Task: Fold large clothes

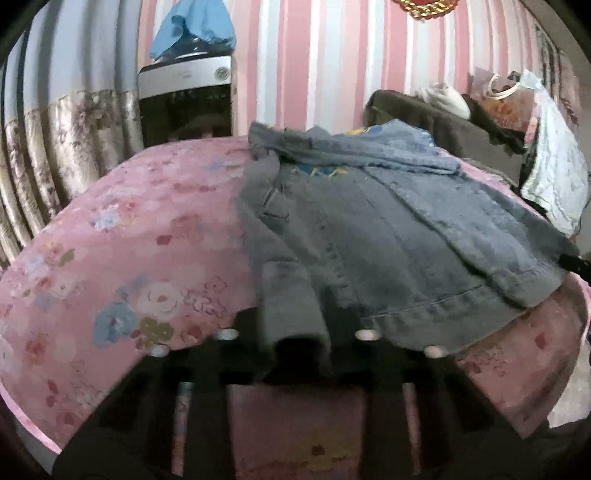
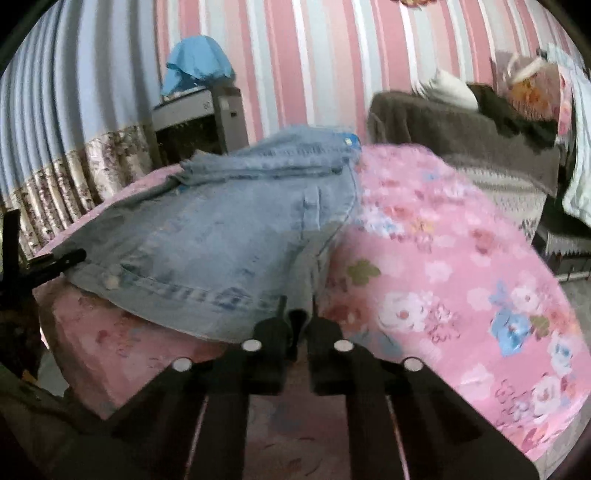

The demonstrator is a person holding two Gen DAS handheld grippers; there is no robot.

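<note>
- Black fingers of the left gripper (image 1: 299,354) sit at the bottom of the left wrist view, closed on the near hem of the jacket (image 1: 369,229); the cloth drapes over them and hides the fingertips.
- Denim jacket lies spread on a pink floral bed (image 1: 122,236), collar at the far end, hem at the near edge.
- Right gripper (image 2: 297,317) is clamped narrow on a small fold of the hem at the jacket's (image 2: 221,229) other near corner, cloth pinched between its pads.
- Left gripper's tip (image 2: 62,260) shows blurred at the left edge of the right wrist view, against the hem.
- Bed's (image 2: 443,258) near edge is cut off by both frames.
- Behind stand a striped wall (image 1: 325,66), a curtain (image 1: 66,133), a grey appliance (image 1: 184,96) under blue cloth (image 1: 192,26), and a brown sofa (image 1: 443,125) piled with things too blurred to name.
</note>
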